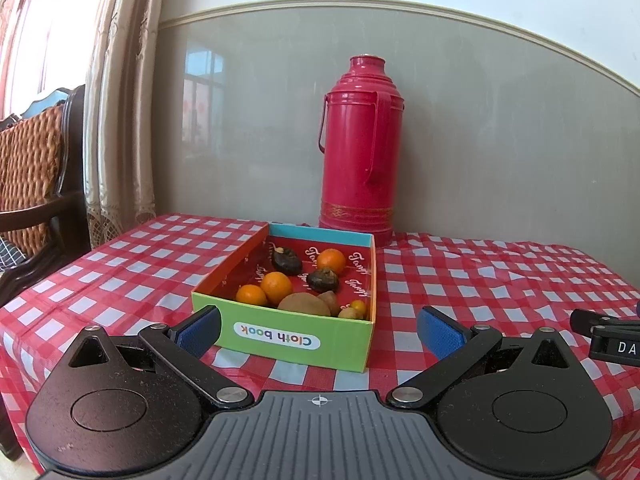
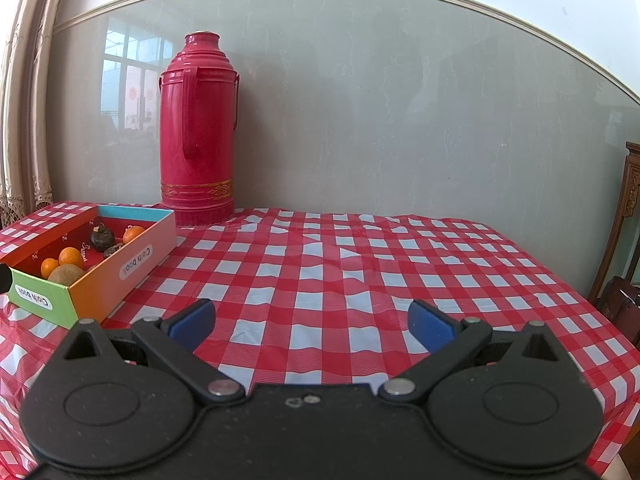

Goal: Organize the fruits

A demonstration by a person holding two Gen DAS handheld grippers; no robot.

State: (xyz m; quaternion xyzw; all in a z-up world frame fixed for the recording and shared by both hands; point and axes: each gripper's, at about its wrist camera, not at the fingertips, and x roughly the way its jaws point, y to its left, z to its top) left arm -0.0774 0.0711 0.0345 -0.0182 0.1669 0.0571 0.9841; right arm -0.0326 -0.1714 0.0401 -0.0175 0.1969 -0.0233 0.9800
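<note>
A colourful "Cloth book" box [image 1: 288,340] stands on the checked table. It holds small oranges [image 1: 276,286], dark mangosteens [image 1: 287,261], a brown kiwi [image 1: 304,305] and small longans [image 1: 348,314]. My left gripper [image 1: 318,332] is open and empty just before the box's near green wall. The box also shows at the left of the right wrist view [image 2: 132,268], fruit inside. My right gripper [image 2: 312,324] is open and empty over bare tablecloth, to the right of the box.
A tall red thermos [image 1: 360,152] stands by the wall behind the box; it also shows in the right wrist view [image 2: 198,128]. The red-and-white checked cloth [image 2: 360,264] covers the table. A wooden chair [image 1: 36,184] stands left, dark furniture [image 2: 628,240] right.
</note>
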